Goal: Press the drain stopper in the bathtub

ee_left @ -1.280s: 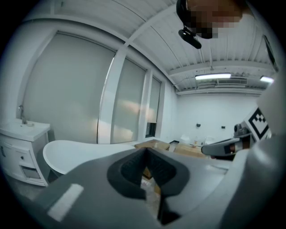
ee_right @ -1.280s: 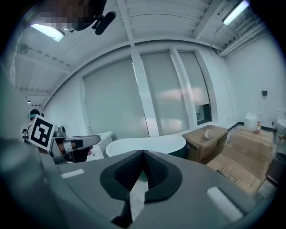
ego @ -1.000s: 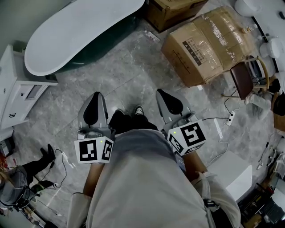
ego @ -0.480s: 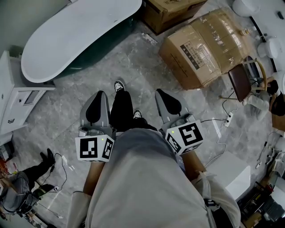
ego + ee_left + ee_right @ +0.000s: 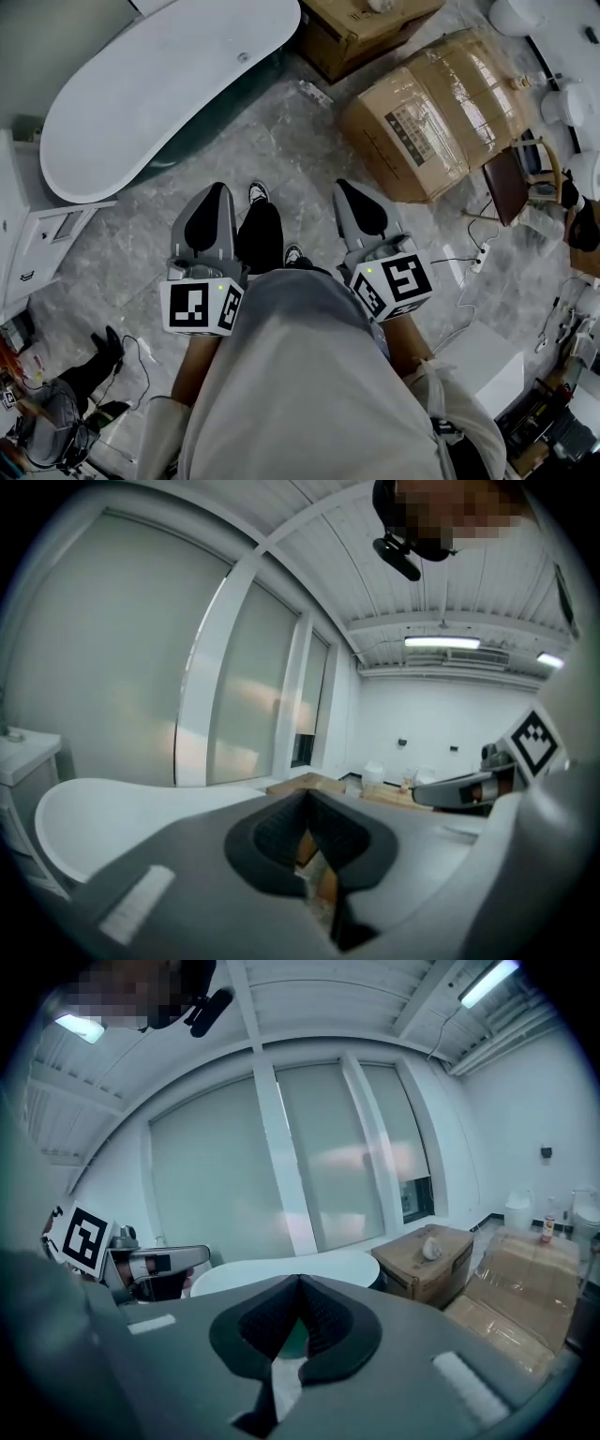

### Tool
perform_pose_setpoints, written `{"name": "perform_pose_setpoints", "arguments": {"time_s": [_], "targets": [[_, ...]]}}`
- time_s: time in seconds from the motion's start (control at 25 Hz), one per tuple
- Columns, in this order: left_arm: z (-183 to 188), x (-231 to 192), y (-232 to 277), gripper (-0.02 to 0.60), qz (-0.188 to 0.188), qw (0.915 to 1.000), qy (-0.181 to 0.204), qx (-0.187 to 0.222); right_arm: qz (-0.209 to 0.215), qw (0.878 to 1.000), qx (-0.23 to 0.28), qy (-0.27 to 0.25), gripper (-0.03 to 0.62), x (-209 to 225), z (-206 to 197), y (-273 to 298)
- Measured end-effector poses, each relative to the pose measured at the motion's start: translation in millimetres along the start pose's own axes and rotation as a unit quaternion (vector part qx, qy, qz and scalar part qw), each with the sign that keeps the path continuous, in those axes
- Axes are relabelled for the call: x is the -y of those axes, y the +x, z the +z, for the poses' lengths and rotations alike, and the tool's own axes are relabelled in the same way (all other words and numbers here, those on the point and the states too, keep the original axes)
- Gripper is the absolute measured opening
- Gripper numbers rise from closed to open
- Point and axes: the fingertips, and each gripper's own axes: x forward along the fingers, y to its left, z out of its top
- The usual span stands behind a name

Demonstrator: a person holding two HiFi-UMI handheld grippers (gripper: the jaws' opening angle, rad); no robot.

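In the head view the white oval bathtub (image 5: 122, 112) stands on the grey floor at the upper left. Its small drain stopper (image 5: 243, 57) shows as a dot inside, near the right end. My left gripper (image 5: 215, 189) and right gripper (image 5: 345, 186) are held at waist height, well short of the tub, pointing forward with a leg and shoe between them. Both are shut with nothing between the jaws. The left gripper view has my left gripper (image 5: 306, 803) over the tub's rim (image 5: 103, 803). From the right gripper view, my right gripper (image 5: 298, 1283) points at the tub (image 5: 281, 1269).
Two cardboard boxes (image 5: 441, 103) (image 5: 361, 28) stand right of the tub. A chair (image 5: 511, 169) and a power strip with cable (image 5: 480, 255) lie further right. A white cabinet (image 5: 28, 244) stands at the left and a white block (image 5: 483, 361) at the lower right.
The person has stepped forward, and the tub and boxes have shifted slightly nearer in the head view. Both grippers stay shut at waist height.
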Motion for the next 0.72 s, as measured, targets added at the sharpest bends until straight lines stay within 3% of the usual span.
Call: {"name": "perform_pose_setpoints", "arguments": {"time_s": [0.72], "targets": [[61, -140, 142, 0.000, -0.023, 0.9996, -0.012, 0.009, -0.002, 1.000, -0.022, -0.002, -0.003, 6, 76, 187]]}}
